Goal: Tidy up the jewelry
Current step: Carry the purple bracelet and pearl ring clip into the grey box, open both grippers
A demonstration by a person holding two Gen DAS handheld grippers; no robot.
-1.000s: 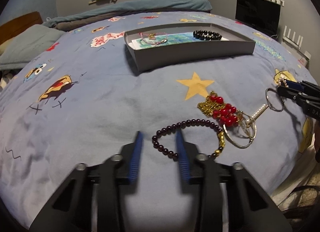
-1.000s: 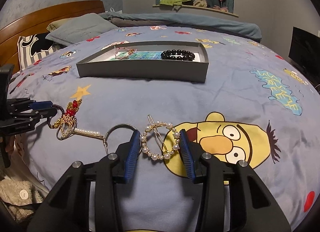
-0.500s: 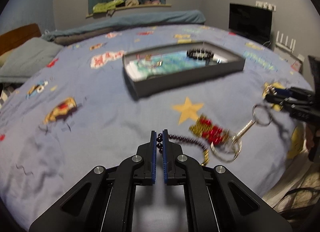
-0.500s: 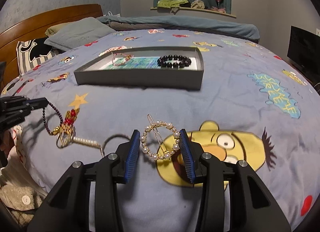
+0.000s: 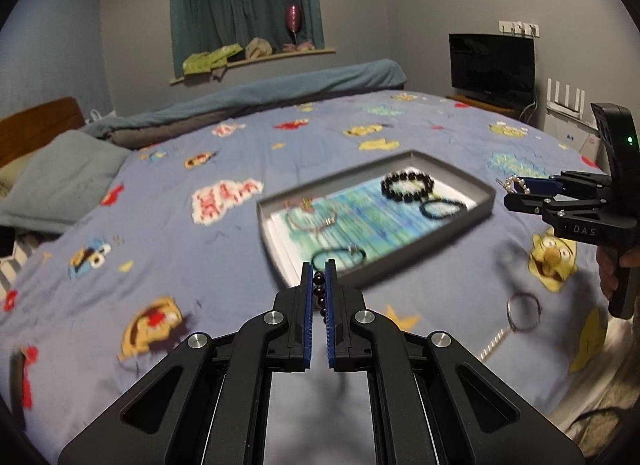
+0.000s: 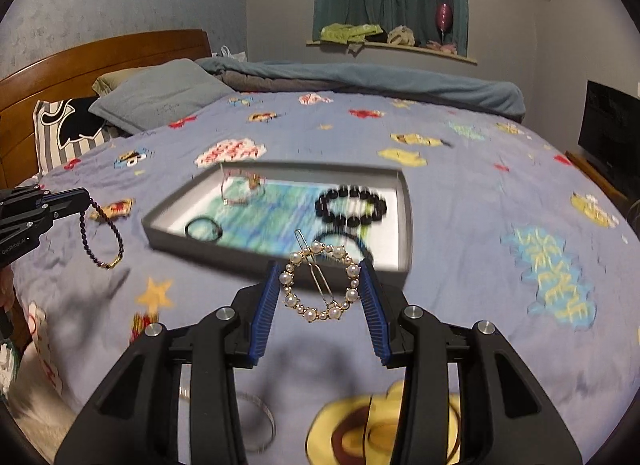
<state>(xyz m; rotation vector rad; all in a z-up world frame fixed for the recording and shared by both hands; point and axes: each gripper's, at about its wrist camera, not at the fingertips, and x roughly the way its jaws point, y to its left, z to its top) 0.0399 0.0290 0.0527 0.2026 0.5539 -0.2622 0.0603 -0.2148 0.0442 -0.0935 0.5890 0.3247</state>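
My left gripper (image 5: 319, 265) is shut on a dark bead bracelet (image 5: 319, 297), raised above the blue bedspread. From the right wrist view that bracelet (image 6: 100, 239) dangles in a loop from the left gripper (image 6: 86, 196) at the left edge. A round pearl hair clip (image 6: 334, 311) is held off the bed, with my right gripper (image 6: 320, 269) shut on its sides. The left wrist view shows the right gripper (image 5: 506, 191) at the far right with the clip (image 5: 514, 184). The grey tray (image 5: 420, 249) (image 6: 406, 225) lies just beyond both grippers.
In the tray lie a black bead bracelet (image 6: 351, 207), a thin gold bracelet (image 6: 240, 187) and a dark hair tie (image 6: 204, 229). A key ring (image 5: 523, 312) with a pearl strand and a red-gold ornament (image 6: 144, 321) rest on the bedspread. Pillows sit left, a monitor right.
My left gripper closed on the dark bead bracelet and lifted it off the bed. The right gripper rose with the pearl clip. Both now look down into the tray.
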